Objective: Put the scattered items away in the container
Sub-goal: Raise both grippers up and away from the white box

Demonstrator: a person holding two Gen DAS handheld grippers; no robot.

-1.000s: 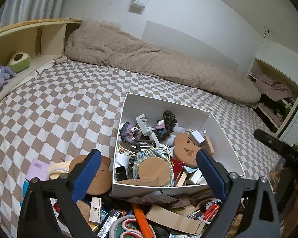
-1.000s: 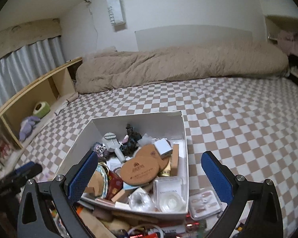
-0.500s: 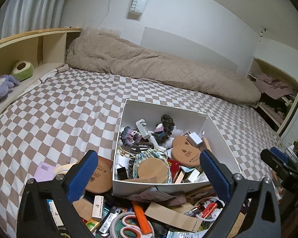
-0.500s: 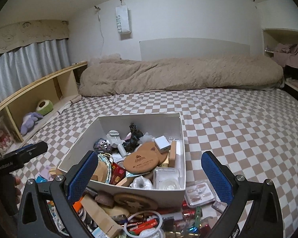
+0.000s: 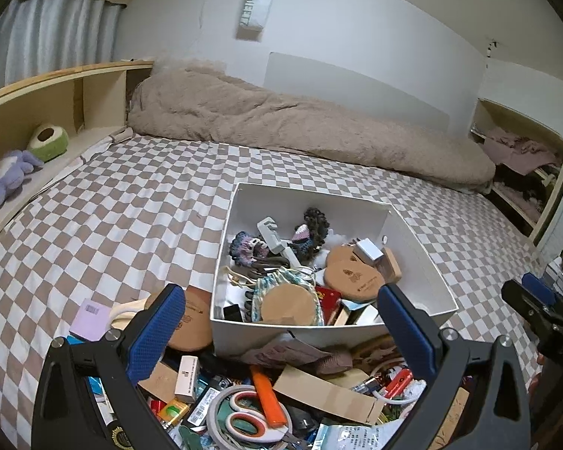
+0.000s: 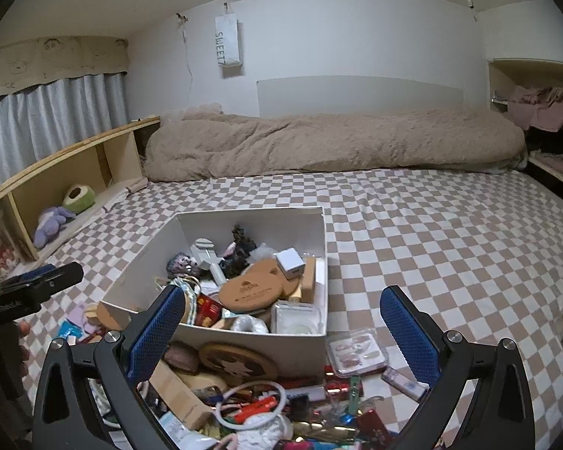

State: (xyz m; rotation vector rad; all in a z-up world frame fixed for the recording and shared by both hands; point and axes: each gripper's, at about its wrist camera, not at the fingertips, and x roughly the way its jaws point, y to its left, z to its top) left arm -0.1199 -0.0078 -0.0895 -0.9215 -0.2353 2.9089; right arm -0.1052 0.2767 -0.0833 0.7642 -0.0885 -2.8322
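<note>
Your left gripper [image 5: 281, 328] is a black plastic frame that splays into two arms, each ending in a finger faced with a blue, finely dimpled pad [image 5: 157, 332]. A round silver screw head sits on each arm near the pad, and another further out on each shoulder, with a triangular cut-out below. Your right gripper [image 6: 283, 328] is built the same way: black arms, blue textured pads [image 6: 409, 333], silver screws. Seen from the right wrist, the left gripper's black body carries small white lettering, too blurred to read.

1 box [image 5: 413, 240], 2 plush toys [image 5: 15, 172], perhaps 1 scissors [image 5: 244, 412]
</note>
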